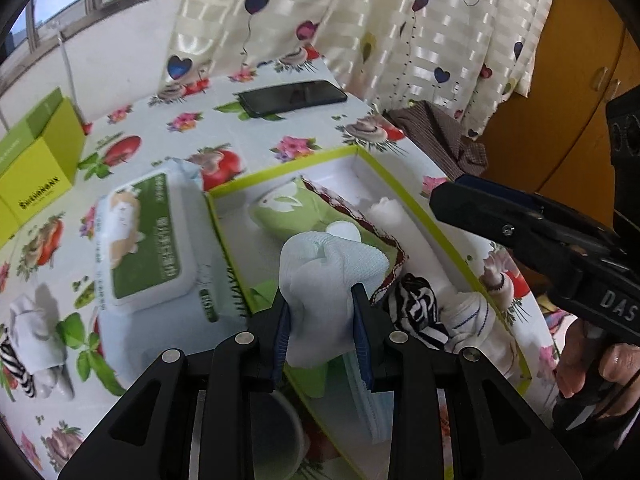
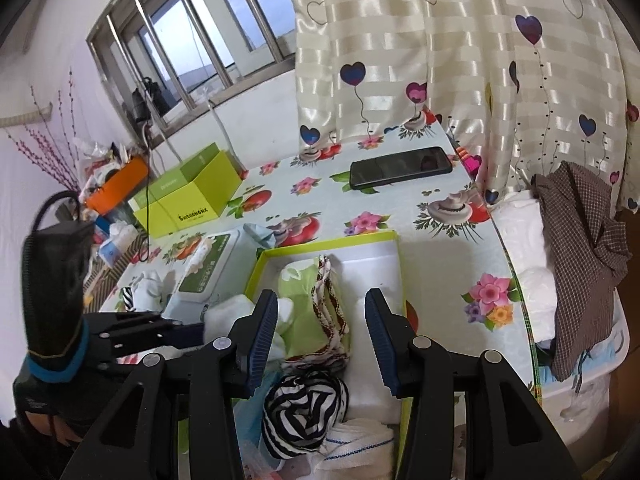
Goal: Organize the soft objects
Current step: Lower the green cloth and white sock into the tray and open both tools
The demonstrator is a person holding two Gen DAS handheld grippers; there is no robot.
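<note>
Pale blue-white knit fills the middle of the left wrist view: a bunched white sock (image 1: 320, 280) sits between the blue pads of the left tool (image 1: 322, 328), which press on it from both sides, so the tool is partly closed around the fabric. The sock hangs over the near end of a shallow green-rimmed box (image 1: 452, 240) that rests on the flower-printed bench (image 1: 240, 128).

Inside the box lie a folded green cloth with a red-brown stitched edge (image 1: 296, 212), a rolled black-and-white striped sock (image 1: 416, 308) and a white sock with thin blue lines (image 1: 472, 320) just beside it (the white foam lining shows along the far wall). Left of the box, touching its rim, is a green-labelled pack of wet wipes (image 1: 140, 236). Further left on the bench lies another white sock next to a striped one (image 1: 36, 332).

The right tool (image 2: 322, 344) hovers over the same box with its jaws spread wide and nothing between the pads; the green cloth and the striped sock lie beneath the gap. In the left wrist view the right tool comes in from the right edge, with the person's hand (image 1: 592, 356) gripping its handle.

At the back of the bench a black phone (image 1: 292, 98) lies flat near the heart-patterned curtain (image 1: 400, 20), and an open lime-green carton (image 2: 188, 196) stands near the window.
</note>
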